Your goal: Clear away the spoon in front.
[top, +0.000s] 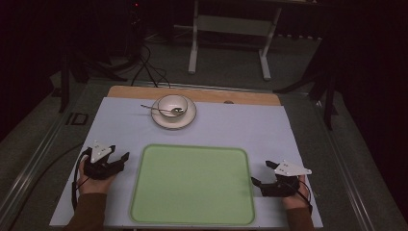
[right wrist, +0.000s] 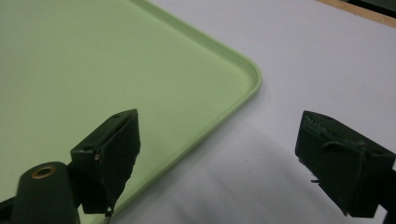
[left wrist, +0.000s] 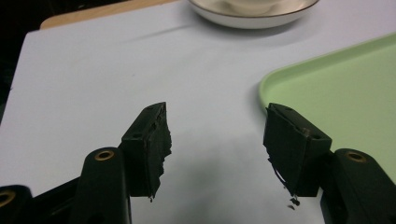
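I read no brand, label or writing on anything here. On my left, the left gripper rests on the pale blue table mat, held in the person's left hand, its jaws spread wide with nothing between them; in the left gripper view they frame bare mat, with the tray's near-left corner just beyond the right jaw. The gripper points toward the tray and sits just beside its left edge without touching.

The green tray lies flat in the middle of the near half of the mat, its long axis running left to right, its surface bare. Behind it, toward the far edge, a white saucer carries a white bowl, and a metal spoon lies across the bowl with its handle pointing left and out over the saucer's rim. A strip of open mat separates saucer and tray.

On my right, the right gripper, in the person's right hand, also stands with jaws parted and holding nothing. In the right gripper view its left jaw hangs over the tray's rim and the right jaw over bare mat. Open mat runs to the right of the tray, up to the table's wooden far edge.
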